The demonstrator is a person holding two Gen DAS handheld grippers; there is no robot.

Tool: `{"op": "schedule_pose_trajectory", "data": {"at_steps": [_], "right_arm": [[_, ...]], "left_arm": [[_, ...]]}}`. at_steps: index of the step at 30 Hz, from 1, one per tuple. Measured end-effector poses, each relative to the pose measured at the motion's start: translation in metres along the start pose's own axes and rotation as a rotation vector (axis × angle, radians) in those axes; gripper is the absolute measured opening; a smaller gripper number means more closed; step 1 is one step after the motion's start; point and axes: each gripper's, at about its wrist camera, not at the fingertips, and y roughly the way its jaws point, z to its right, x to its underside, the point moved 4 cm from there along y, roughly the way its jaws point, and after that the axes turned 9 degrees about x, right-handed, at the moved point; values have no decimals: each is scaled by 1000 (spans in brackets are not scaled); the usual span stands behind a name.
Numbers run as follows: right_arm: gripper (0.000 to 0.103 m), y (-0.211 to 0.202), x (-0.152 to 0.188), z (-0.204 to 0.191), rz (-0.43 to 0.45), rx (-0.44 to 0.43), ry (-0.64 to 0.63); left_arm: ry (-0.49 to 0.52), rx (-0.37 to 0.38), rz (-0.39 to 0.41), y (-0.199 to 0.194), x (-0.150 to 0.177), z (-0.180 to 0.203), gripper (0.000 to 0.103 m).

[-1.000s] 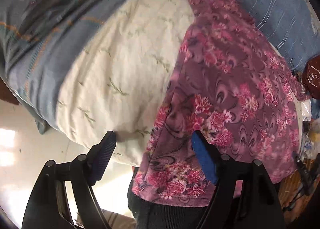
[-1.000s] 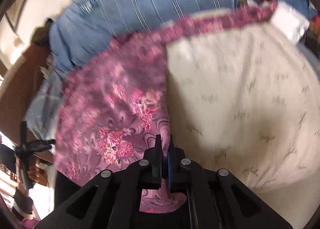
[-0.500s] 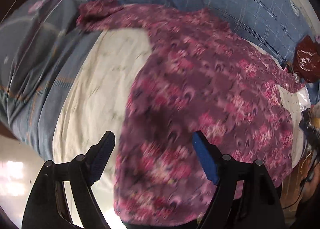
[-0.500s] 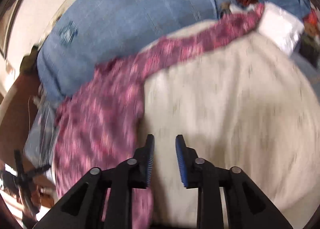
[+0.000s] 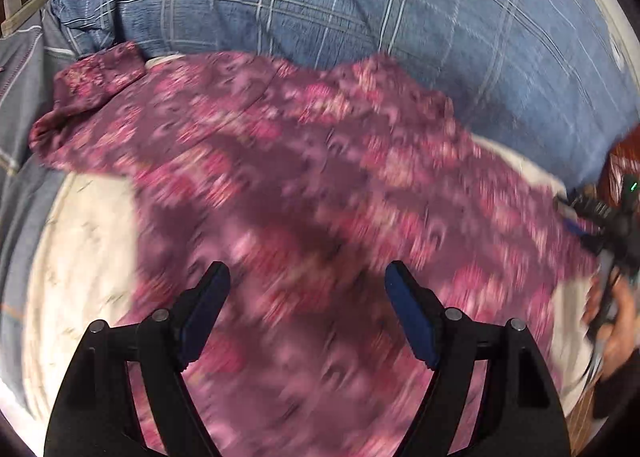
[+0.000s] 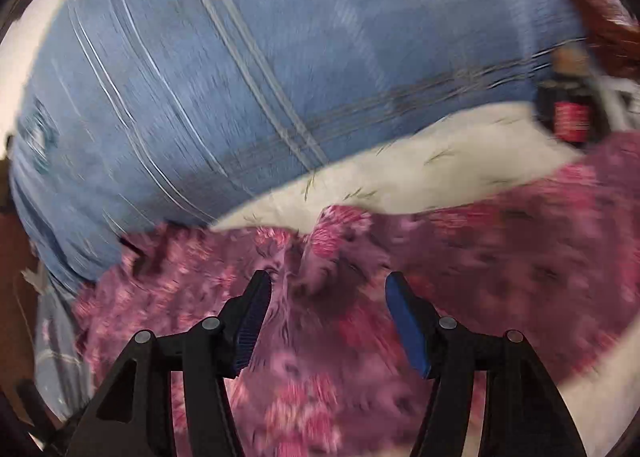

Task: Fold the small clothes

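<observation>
Limp, seemingly thin floral garment [image 5: 304, 193] on cream sheet [image 5: 80, 257]

Purple floral garment [image 5: 320, 185] spread on bed

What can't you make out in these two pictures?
- Left view: floral garment, print smeared by motion blur; near hem hidden behind left gripper.
- Left view: right gripper, cut off by the edge.
- Right view: dark object with a red label, too blurred to identify.
</observation>
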Motion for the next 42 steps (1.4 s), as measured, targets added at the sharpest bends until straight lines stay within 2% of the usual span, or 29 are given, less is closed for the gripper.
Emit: {"op": "schedule_pose_trajectory", "data": {"at_steps": [1,2,3,5,8,10,11,12,13,14,17,20,24,26,28,31,34,36,37,38,40,42], "right_arm": [[51,13,3,-10,-23,31,-63],[8,18,7,-20,-19,68,-145],[5,23,10,-32,-15,113,-250],[4,19,10,-39,17,145,-335],[4,-2,-14,-24,121,117,-249],[4,9,-20,-13,102,132,-199],[4,19,-17,-12,75,160,-207],[6,36,-10,-13,10,178,-224],[6,42,-5,-15,-1,197,-235],[15,35,-3,-20,52,202,-244],[19,15,6,-17,57,138,-205],[28,-33,14,28,156,110,-88],[35,-96,24,143,281,225,197],[36,-115,37,190,304,275,307],[36,-121,47,227,291,277,396],[37,-110,45,237,262,195,464],[39,-93,34,239,260,197,508],[33,-85,32,241,264,170,538],[24,-83,30,239,256,168,542],[3,-84,30,238,253,188,534],[3,-100,30,227,314,219,479],[3,-124,33,205,394,197,406]], "left_arm": [[-11,2,9,7,-3,4,80],[-15,4,13,13,-5,7,80],[-15,5,13,18,-5,9,79],[-9,6,7,26,-4,13,79],[14,5,32,28,-1,16,81],[5,19,49,31,0,13,81],[-1,24,50,33,1,11,81],[-5,30,42,37,1,9,81],[-3,27,41,40,1,8,81],[7,17,47,40,1,9,81],[32,24,65,36,2,15,81],[33,32,66,35,5,16,81],[41,26,65,36,7,18,82],[39,23,70,37,7,17,83],[42,12,70,39,7,18,83],[55,-3,76,40,9,21,84],[66,-18,77,42,9,23,84],[62,-18,76,43,9,24,84],[56,-15,74,42,8,23,84],[45,-3,72,41,8,22,84],[18,23,67,39,7,19,84],[-16,54,65,37,5,16,84]]}}
